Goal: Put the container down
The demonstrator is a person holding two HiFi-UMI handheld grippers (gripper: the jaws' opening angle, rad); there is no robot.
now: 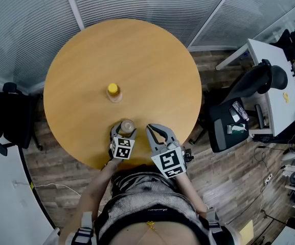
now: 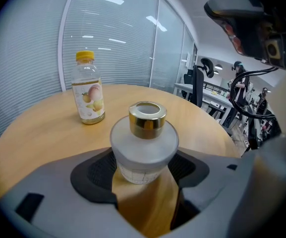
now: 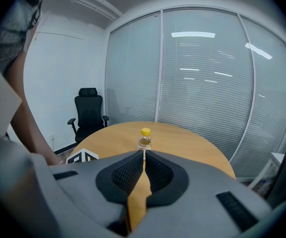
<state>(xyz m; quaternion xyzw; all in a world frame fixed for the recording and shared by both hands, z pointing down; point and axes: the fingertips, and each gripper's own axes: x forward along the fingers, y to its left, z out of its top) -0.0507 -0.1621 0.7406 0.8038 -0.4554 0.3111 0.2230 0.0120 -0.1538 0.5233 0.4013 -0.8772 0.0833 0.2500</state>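
- The container (image 2: 143, 148), a frosted jar with a gold collar, is pinched between the two jaws of the left gripper (image 1: 124, 133). It is over the near part of the round wooden table (image 1: 137, 55), close to the person's body.
- The dark pads (image 2: 99, 175) cover its lower flanks. Faint print shows low on the glass but is too small to read.
- Its base is seen against the wood, and no view settles whether it touches the tabletop or hangs just above it.
- In the head view only the collar and shoulder show between the jaw tips. The rest is hidden by the gripper and its marker cube (image 1: 121, 148).
- The container stands upright, long axis vertical, with the open gold neck pointing straight up.
- The right gripper (image 3: 143, 155) is just beside the left one, at the table's near edge. Its jaws are pressed together at the tips, with only a thin sliver of table showing between the pads and nothing in them.
- A clear bottle (image 1: 114, 92) with a yellow cap and a fruit label stands upright near the table's middle, well apart from the container and beyond it.
- Glass walls with blinds (image 3: 202, 83) run behind the table, and a black office chair (image 3: 89, 110) stands by the wall.
- A forearm (image 3: 31, 128) is cut off at the left edge of the right gripper view.
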